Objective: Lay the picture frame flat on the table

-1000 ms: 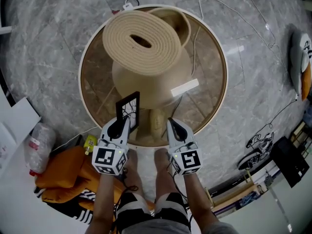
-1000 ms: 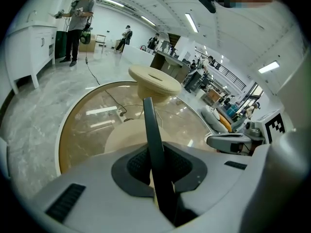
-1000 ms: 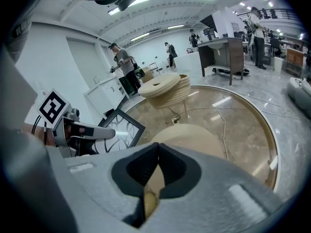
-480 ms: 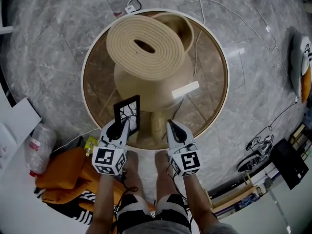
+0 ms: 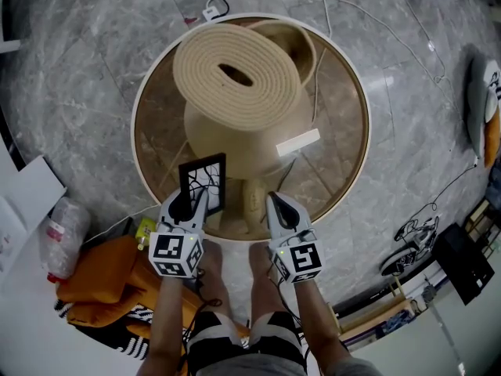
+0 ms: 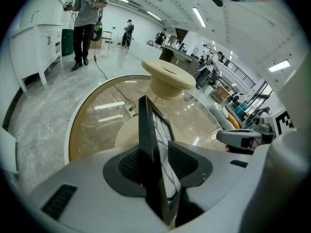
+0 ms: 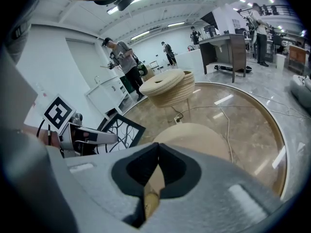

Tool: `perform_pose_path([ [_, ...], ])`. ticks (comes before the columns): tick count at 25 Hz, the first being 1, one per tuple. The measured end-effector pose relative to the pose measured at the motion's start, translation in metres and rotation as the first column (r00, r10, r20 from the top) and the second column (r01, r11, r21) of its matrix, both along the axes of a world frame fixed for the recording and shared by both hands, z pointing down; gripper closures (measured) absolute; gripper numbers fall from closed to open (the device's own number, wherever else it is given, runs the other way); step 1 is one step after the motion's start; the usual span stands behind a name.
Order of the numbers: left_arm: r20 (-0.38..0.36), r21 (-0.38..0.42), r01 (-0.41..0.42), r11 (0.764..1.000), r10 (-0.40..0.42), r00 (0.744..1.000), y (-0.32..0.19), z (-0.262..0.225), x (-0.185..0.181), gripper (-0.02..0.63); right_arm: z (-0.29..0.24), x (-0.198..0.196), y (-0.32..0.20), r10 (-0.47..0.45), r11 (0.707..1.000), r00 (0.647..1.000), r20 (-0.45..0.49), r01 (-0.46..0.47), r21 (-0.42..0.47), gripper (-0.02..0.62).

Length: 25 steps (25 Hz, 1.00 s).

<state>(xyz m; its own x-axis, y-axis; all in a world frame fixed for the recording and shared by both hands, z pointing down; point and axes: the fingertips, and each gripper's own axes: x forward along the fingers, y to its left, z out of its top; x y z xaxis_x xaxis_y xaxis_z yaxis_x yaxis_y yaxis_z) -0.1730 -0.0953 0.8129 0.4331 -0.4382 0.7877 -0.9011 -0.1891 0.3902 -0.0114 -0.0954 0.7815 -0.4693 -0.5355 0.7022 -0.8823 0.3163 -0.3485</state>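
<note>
The black picture frame (image 5: 203,185), with a branch drawing behind glass, stands upright at the near edge of the round glass table (image 5: 139,108). In the left gripper view the frame (image 6: 148,144) is edge-on between the jaws. My left gripper (image 5: 188,204) straddles its lower part, and its jaws are opening, the pads drawing off the frame's faces. My right gripper (image 5: 283,208) hovers beside it to the right, shut and empty. From the right gripper view the frame (image 7: 121,130) shows its front face, next to the left gripper (image 7: 82,137).
A large beige spool-shaped base (image 5: 239,73) fills the table's middle under the glass. Cables (image 5: 325,6) run across the marble floor. An orange bag (image 5: 102,276) and a plastic bottle (image 5: 59,233) lie at the left. People stand far off in both gripper views.
The left gripper's jaws have parted around the frame. The frame has tipped slightly and shows a little more of its face. The right gripper has stayed put.
</note>
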Motion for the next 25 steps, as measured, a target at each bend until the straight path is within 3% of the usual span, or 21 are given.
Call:
perform_pose_path([
  [5, 0.026, -0.023, 0.018, 1.0, -0.017, 1.0, -0.002, 0.009, -0.006, 0.422, 0.004, -0.002, -0.001, -0.001, 1.0, 1.0, 0.003, 0.001, -0.007, 0.597],
  [13, 0.151, -0.014, 0.047, 0.999, -0.045, 0.988, -0.004, 0.018, -0.025, 0.37, 0.003, -0.005, -0.002, -0.001, 1.0, 1.0, 0.005, 0.001, -0.007, 0.597],
  [25, 0.152, 0.027, 0.035, 0.999, -0.039, 0.988, -0.009, -0.009, -0.026, 0.37, -0.022, -0.008, -0.01, -0.011, 0.999, 1.0, 0.009, 0.011, 0.034, 0.597],
])
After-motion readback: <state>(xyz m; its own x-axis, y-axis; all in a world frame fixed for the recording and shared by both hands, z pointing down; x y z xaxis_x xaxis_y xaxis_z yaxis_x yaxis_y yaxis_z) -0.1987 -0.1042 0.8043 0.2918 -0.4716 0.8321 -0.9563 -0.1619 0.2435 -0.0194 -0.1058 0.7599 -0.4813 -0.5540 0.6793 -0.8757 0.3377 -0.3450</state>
